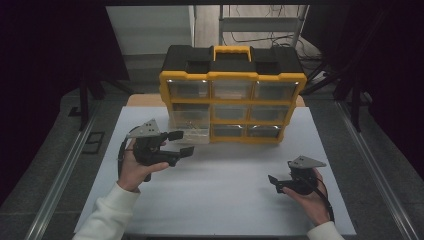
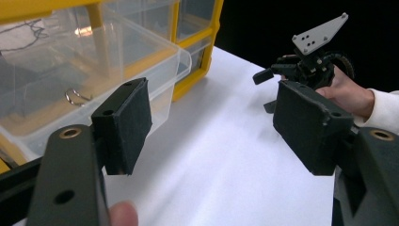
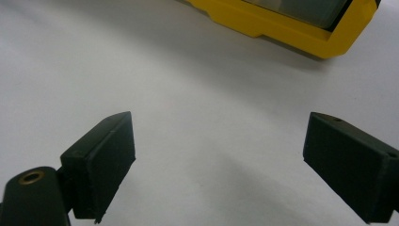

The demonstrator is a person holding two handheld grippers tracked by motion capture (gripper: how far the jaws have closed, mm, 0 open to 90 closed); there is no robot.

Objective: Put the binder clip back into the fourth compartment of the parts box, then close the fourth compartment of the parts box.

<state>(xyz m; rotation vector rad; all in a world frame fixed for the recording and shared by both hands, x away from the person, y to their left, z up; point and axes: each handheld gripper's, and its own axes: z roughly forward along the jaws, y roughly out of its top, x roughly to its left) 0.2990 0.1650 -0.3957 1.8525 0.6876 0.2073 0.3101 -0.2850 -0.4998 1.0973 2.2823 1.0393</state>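
Between the fingers of the left gripper [image 1: 176, 143] nothing is held: they stand spread apart, just in front of the clear plastic drawer [image 1: 189, 131] that is pulled out from the lower left corner of the yellow and black organizer cabinet [image 1: 232, 100]. The step in hand seems to be to work on this open drawer, either reaching into it or pushing it back. To do it well, the left gripper should come to the drawer squarely, with one finger [image 2: 123, 125] kept away from the thin front wall so that the drawer is not tilted or dragged sideways; a push should be slow and straight along the slot. Inside the drawer, the left gripper view shows a small metal hook [image 2: 76, 97] lying on the bottom; more small metal parts may be there, but I cannot tell them clearly. Other drawers of the cabinet are closed, and their contents are too dim to read. On the white surface [image 1: 225, 200], well apart to the right, the right gripper [image 1: 275, 181] hangs low with its fingers also spread and empty.
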